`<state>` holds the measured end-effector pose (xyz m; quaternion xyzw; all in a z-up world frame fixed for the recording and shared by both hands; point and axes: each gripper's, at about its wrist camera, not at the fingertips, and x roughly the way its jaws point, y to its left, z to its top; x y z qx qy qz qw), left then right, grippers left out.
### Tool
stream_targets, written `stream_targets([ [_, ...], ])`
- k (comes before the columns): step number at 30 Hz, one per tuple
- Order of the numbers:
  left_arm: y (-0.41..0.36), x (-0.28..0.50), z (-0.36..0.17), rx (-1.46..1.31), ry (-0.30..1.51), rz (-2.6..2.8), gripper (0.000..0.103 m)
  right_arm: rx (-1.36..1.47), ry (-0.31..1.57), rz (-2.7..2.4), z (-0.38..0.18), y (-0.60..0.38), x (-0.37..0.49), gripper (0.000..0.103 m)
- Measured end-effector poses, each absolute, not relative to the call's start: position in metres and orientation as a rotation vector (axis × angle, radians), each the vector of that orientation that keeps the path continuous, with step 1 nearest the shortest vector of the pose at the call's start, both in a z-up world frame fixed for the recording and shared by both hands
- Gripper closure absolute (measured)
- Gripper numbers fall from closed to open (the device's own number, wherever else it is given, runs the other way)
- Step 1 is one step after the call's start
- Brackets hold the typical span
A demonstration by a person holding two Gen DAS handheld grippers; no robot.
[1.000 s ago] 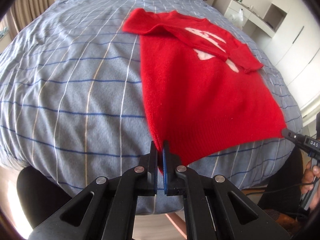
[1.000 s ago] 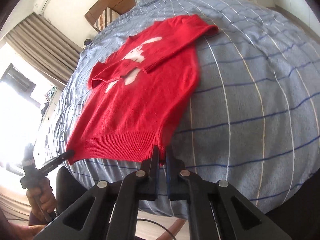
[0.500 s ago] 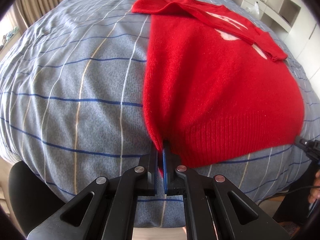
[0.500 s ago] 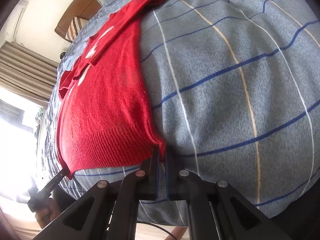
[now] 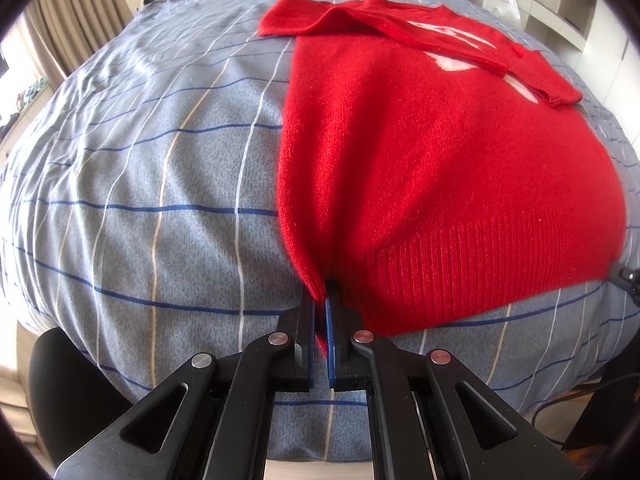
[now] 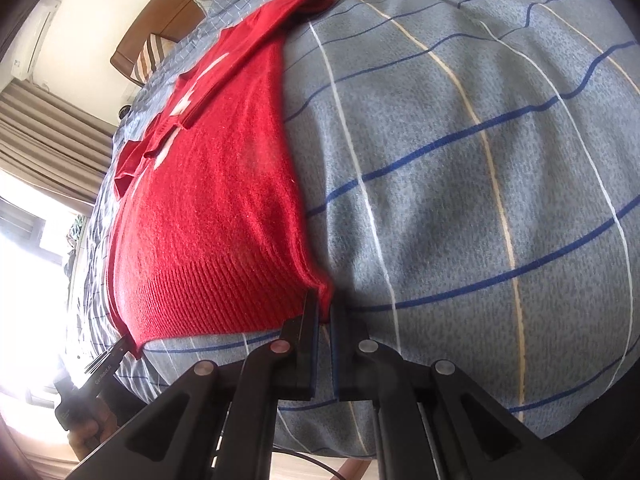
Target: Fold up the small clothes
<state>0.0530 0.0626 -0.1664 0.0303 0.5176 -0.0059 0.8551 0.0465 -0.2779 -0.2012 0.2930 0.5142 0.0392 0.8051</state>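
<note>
Sweater (image 5: 420, 168) corners at the ribbed hem (image 5: 480, 264) are pinched in both claws – one hem corner in each. In the left wrist view the left gripper (image 5: 322, 304) is seen clenched on the near-left hem corner, red knit showing between the blue pads. In the right wrist view the right gripper (image 6: 324, 304) is clamped the same way on the near-right corner, where the knit bunches into a small ridge at the fingertips. At the far end of the hem in each view, the tip of the other claw is glimpsed at the edge of the picture.

From the claws the garment is spread away across the checked bedspread (image 5: 160, 160), its long axis running from the near hem to the far collar end. Farther up, both sleeves (image 5: 400, 28) are seen already folded inward across the chest, partly covering a white motif (image 5: 452, 64). Beyond the sweater lie a striped pillow (image 6: 150, 54) and a wooden headboard (image 6: 172, 12).

Neither hand is nearer – both are set at the near edge, well apart across the hem. The coming move is judged to be a fold along that long axis: the hem carried away toward the collar, both corners kept level so the sides stay aligned.
</note>
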Motion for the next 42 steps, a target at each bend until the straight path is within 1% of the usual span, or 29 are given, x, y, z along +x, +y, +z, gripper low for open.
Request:
stream_targets([
  [3, 0.058, 0.050, -0.165, 0.093, 1.083, 0.001, 0.099, 0.611, 1.097, 0.079, -0.200, -0.280, 0.041, 0.099],
  [5, 0.053, 0.048, -0.164, 0.132, 1.077, 0.019, 0.095, 0.600, 1.102, 0.077, -0.199, -0.278, 0.039, 0.099],
  [7, 0.050, 0.046, -0.162, 0.170, 1.079, 0.034, 0.086, 0.594, 1.120, 0.075, -0.199, -0.278, 0.035, 0.095],
  [8, 0.049, 0.045, -0.161, 0.185, 1.082, 0.041, 0.077, 0.586, 1.135, 0.070, -0.198, -0.279, 0.033, 0.092],
  [9, 0.050, 0.043, -0.159, 0.197, 1.091, 0.050, 0.070, 0.564, 1.156, 0.061, -0.197, -0.279, 0.029, 0.091],
  [10, 0.052, 0.039, -0.155, 0.197, 1.100, 0.058, 0.058, 0.526, 1.174, 0.048, -0.194, -0.280, 0.025, 0.091],
  [11, 0.057, 0.034, -0.151, 0.182, 1.103, 0.063, 0.051, 0.466, 1.184, 0.034, -0.187, -0.280, 0.021, 0.091],
  [12, 0.063, 0.030, -0.144, 0.159, 1.100, 0.065, 0.049, 0.389, 1.176, 0.020, -0.176, -0.279, 0.019, 0.090],
  [13, 0.070, 0.026, -0.137, 0.133, 1.091, 0.069, 0.048, 0.292, 1.148, 0.008, -0.160, -0.278, 0.018, 0.087],
  [14, 0.075, 0.024, -0.131, 0.112, 1.076, 0.077, 0.043, 0.195, 1.108, 0.003, -0.141, -0.275, 0.020, 0.084],
  [15, 0.081, 0.024, -0.125, 0.095, 1.057, 0.091, 0.038, 0.110, 1.059, 0.009, -0.122, -0.270, 0.025, 0.071],
  [16, 0.085, 0.026, -0.120, 0.080, 1.034, 0.107, 0.037, 0.040, 1.005, 0.028, -0.102, -0.264, 0.034, 0.052],
  [18, 0.093, 0.035, -0.113, 0.048, 0.983, 0.132, 0.037, -0.068, 0.897, 0.112, -0.070, -0.245, 0.057, 0.037],
  [19, 0.096, 0.041, -0.111, 0.035, 0.965, 0.149, 0.036, -0.127, 0.846, 0.162, -0.060, -0.231, 0.071, 0.037],
  [21, 0.102, 0.048, -0.109, 0.007, 0.923, 0.176, 0.036, -0.265, 0.798, 0.256, -0.058, -0.200, 0.107, 0.037],
  [24, 0.107, 0.048, -0.117, -0.004, 0.880, 0.229, 0.036, -0.338, 0.830, 0.410, -0.088, -0.166, 0.160, 0.038],
  [27, 0.114, 0.040, -0.134, 0.005, 0.871, 0.273, 0.036, -0.354, 0.886, 0.412, -0.129, -0.153, 0.203, 0.039],
  [29, 0.121, 0.040, -0.148, 0.006, 0.925, 0.298, 0.036, -0.288, 0.924, 0.392, -0.149, -0.163, 0.221, 0.057],
  [30, 0.126, 0.040, -0.151, -0.017, 0.949, 0.300, 0.036, -0.211, 0.927, 0.383, -0.150, -0.174, 0.225, 0.081],
  [31, 0.130, 0.039, -0.149, -0.047, 0.950, 0.296, 0.036, -0.144, 0.925, 0.361, -0.146, -0.190, 0.226, 0.097],
  [33, 0.136, 0.042, -0.148, -0.083, 0.937, 0.300, 0.034, -0.002, 0.897, 0.340, -0.131, -0.225, 0.225, 0.097],
  [35, 0.136, 0.045, -0.152, -0.089, 0.948, 0.307, 0.034, 0.069, 0.839, 0.253, -0.108, -0.266, 0.219, 0.098],
  [38, 0.131, 0.046, -0.156, -0.084, 0.967, 0.306, 0.034, 0.233, 0.758, 0.106, -0.074, -0.355, 0.208, 0.097],
  [40, 0.128, 0.043, -0.155, -0.072, 0.957, 0.307, 0.034, 0.323, 0.724, -0.010, -0.061, -0.418, 0.195, 0.097],
  [42, 0.126, 0.042, -0.154, -0.068, 0.954, 0.308, 0.034, 0.407, 0.702, -0.122, -0.061, -0.475, 0.182, 0.097],
])
